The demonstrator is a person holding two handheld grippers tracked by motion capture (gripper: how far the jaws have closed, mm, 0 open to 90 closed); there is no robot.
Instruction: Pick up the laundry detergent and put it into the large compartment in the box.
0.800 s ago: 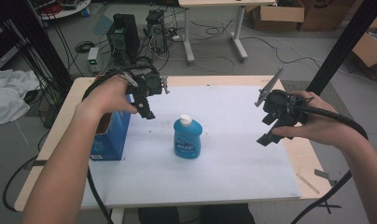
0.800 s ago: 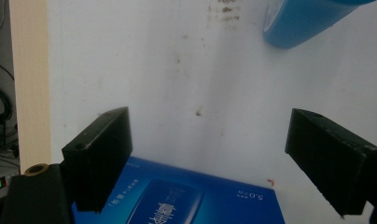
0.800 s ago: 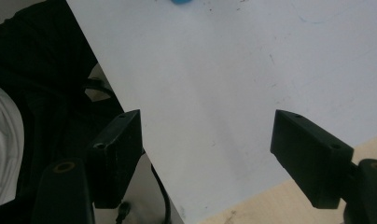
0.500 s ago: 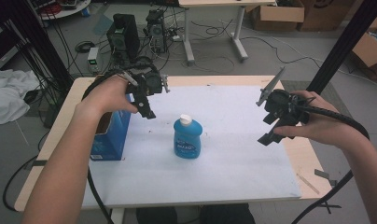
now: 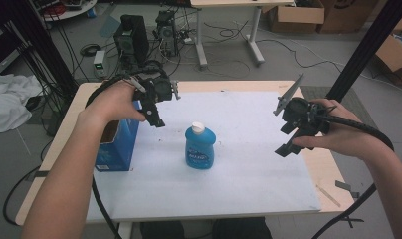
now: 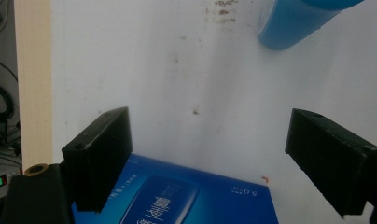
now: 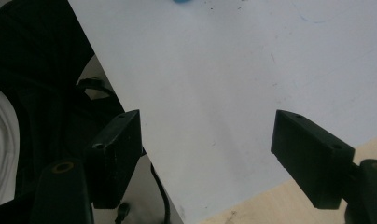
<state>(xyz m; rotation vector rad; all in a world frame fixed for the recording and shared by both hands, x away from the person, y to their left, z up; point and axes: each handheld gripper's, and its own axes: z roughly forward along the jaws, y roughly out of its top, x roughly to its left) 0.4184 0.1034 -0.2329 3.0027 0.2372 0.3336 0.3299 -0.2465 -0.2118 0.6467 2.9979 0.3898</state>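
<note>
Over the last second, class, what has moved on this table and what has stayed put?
Hardly anything moved. The right gripper eased slightly lower; the left gripper hovers as before above the blue box. Both stay open and empty. The blue bottle stands untouched.

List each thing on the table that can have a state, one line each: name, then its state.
blue bottle: upright on the white mat, white cap on, untouched.
blue box: standing at the mat's left edge, top open.
left gripper: jaws open, empty, above the box.
right gripper: jaws open, empty, above the mat.
</note>
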